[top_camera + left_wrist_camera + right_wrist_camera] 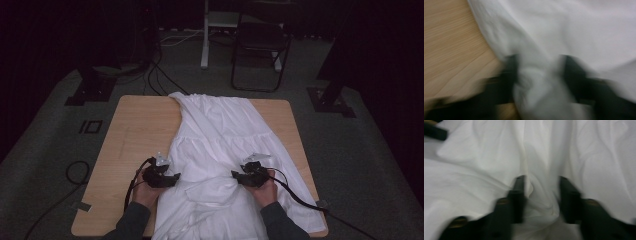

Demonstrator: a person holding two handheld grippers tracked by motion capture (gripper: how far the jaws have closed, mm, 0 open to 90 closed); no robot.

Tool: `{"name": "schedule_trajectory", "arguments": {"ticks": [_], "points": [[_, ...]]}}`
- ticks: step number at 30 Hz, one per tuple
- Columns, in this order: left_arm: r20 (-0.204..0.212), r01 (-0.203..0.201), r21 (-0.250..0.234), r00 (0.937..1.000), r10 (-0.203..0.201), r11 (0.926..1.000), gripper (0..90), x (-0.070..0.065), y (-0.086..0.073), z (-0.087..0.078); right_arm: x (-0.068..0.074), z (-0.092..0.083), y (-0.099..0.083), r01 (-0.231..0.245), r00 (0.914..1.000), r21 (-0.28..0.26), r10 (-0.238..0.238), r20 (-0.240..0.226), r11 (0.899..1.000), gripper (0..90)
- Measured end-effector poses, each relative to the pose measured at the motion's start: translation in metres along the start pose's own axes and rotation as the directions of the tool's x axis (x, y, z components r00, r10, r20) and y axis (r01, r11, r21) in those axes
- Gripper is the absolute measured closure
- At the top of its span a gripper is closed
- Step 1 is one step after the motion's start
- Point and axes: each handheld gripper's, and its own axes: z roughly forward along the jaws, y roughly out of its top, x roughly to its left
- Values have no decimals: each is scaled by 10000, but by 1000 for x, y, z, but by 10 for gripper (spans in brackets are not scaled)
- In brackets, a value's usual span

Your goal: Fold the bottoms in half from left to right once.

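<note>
Dark carpet surrounds the wooden table [140, 130], where a white garment [220, 135] lies lengthwise, right of centre. Left gripper [539, 75] and right gripper [541, 192] both straddle bunched near-end cloth (jaws apart, not yet clamped). Folding looks barely begun.

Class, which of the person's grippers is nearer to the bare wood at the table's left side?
Left. The left gripper sits at the white garment's left edge beside the bare table; the right gripper is mid-cloth.

The room is dim, with dark curtains [45, 45] around a grey carpet [360, 150]. Beyond the wooden desk [130, 130] stand a black folding chair [260, 45] and a white stand [207, 30]; black cables [155, 77] cross the floor.
</note>
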Motion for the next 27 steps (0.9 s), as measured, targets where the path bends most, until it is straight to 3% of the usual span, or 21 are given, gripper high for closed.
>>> {"name": "schedule_trajectory", "arguments": {"ticks": [2,5,8,12,13,15,16,19,20,21,22,24,27], "points": [[-11,30,-271,10000,-31,9996,855,-1,1,-4,-1,-5,0,-26,9997,-143,23,-243,9999,840],[-223,-92,-1179,9997,66,9930,873,-8,7,-25,-1,-19,1,133,9999,-574,-131,44,9983,860],[-187,-20,-2144,9998,-21,9767,876,-13,14,-53,-5,-42,5,253,9987,-1262,-195,464,9917,863],[96,-263,-3104,9995,308,9502,875,-26,30,-84,-19,-89,13,227,9943,-2563,48,1064,9663,864],[80,-427,-3136,9988,476,9486,873,-32,35,-85,-23,-101,14,189,9946,-2938,120,1029,9557,864],[-27,-725,-2934,9972,750,9532,826,-45,42,-75,-30,-120,14,195,9910,-3290,253,1315,9441,864],[-142,-826,-2765,9965,819,9575,741,-50,44,-66,-33,-125,13,339,9842,-3201,240,1752,9468,863],[195,-679,-1986,9971,732,9777,553,-59,45,-31,-48,-125,3,438,9595,-2497,289,2803,9673,860],[195,-679,-1986,9971,732,9777,507,-59,45,-31,-48,-125,3,438,9595,-2497,289,2803,9673,860],[306,-613,-1418,9973,662,9880,464,-64,43,-6,-60,-116,-8,338,9507,-1891,268,3089,9814,857],[165,-697,-1181,9973,721,9906,440,-68,41,4,-66,-109,-15,332,9464,-1540,185,3226,9875,856],[-212,-783,-764,9968,769,9940,376,-72,37,22,-77,-94,-28,160,9425,-983,179,3338,9950,853],[-155,-584,-408,9982,579,9975,389,-73,33,38,-89,-73,-45,-299,9494,-455,426,3113,9985,846]]}}
